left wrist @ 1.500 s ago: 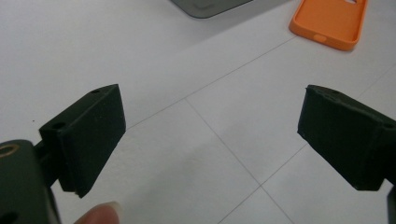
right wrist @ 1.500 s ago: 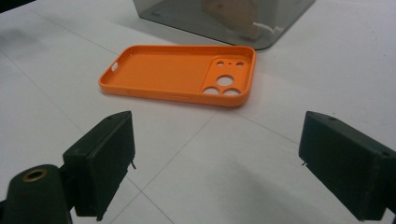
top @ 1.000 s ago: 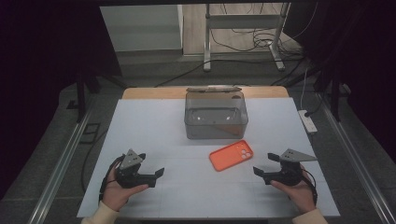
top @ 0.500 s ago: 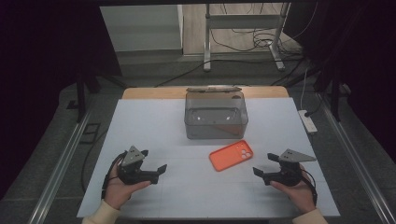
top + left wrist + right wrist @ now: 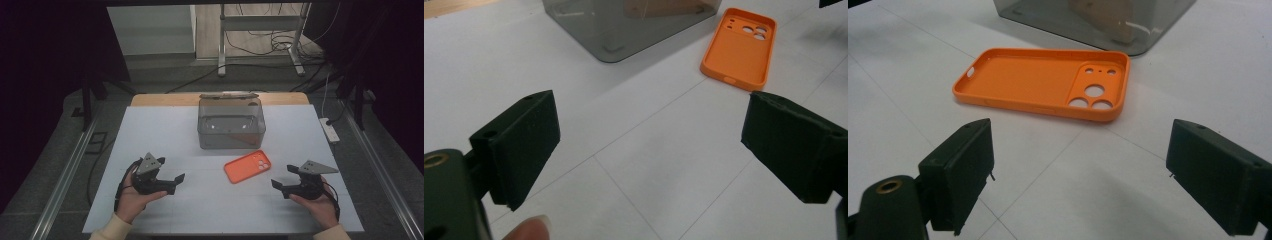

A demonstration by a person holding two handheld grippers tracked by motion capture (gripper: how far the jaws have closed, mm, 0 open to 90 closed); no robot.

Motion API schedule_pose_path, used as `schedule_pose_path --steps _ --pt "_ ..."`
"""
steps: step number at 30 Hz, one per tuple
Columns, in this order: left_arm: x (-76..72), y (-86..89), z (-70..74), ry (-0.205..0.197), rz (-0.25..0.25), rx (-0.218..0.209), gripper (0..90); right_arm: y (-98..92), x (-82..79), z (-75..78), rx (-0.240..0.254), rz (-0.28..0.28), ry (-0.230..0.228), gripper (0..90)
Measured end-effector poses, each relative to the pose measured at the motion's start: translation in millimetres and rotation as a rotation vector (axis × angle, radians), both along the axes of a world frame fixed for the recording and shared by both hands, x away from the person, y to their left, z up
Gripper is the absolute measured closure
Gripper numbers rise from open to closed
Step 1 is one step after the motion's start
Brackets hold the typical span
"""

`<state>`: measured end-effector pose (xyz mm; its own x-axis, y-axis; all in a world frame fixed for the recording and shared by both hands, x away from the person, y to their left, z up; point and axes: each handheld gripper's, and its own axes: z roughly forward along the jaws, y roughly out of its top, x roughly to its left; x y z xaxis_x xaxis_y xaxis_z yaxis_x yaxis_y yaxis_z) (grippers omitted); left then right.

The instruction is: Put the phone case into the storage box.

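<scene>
Left gripper (image 5: 176,181): jaws spread wide, holding nothing; it has crept a little toward the table's centre since a second ago.
Right gripper (image 5: 278,185): jaws apart, empty, unmoved over that second.
Orange silicone phone case (image 5: 247,166): lies open side up at 6 o'clock of the smoky clear plastic box (image 5: 231,122), just beside it.
Meaning: the left gripper's drift looks like the start of a reach for the case; no contact yet.

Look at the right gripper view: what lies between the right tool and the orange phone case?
Nothing: between the right tool and the orange phone case there is bare white table, as the right gripper view shows.
</scene>
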<state>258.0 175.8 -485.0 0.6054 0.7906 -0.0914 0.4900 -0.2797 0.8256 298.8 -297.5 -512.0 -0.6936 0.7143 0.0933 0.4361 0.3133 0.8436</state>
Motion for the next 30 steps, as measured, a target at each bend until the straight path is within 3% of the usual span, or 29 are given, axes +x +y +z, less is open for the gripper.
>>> schedule_pose_path --steps 14,30 --pt "16.5 -24.7 7.0 -0.004 -0.065 0.016 8.4 -1.1 0.6 -1.8 0.004 -0.007 0.012 12.2" --pt "29.3 -48.9 19.4 -0.001 -0.125 0.006 8.2 -1.9 -0.1 -1.5 -0.001 -0.01 0.005 12.3"
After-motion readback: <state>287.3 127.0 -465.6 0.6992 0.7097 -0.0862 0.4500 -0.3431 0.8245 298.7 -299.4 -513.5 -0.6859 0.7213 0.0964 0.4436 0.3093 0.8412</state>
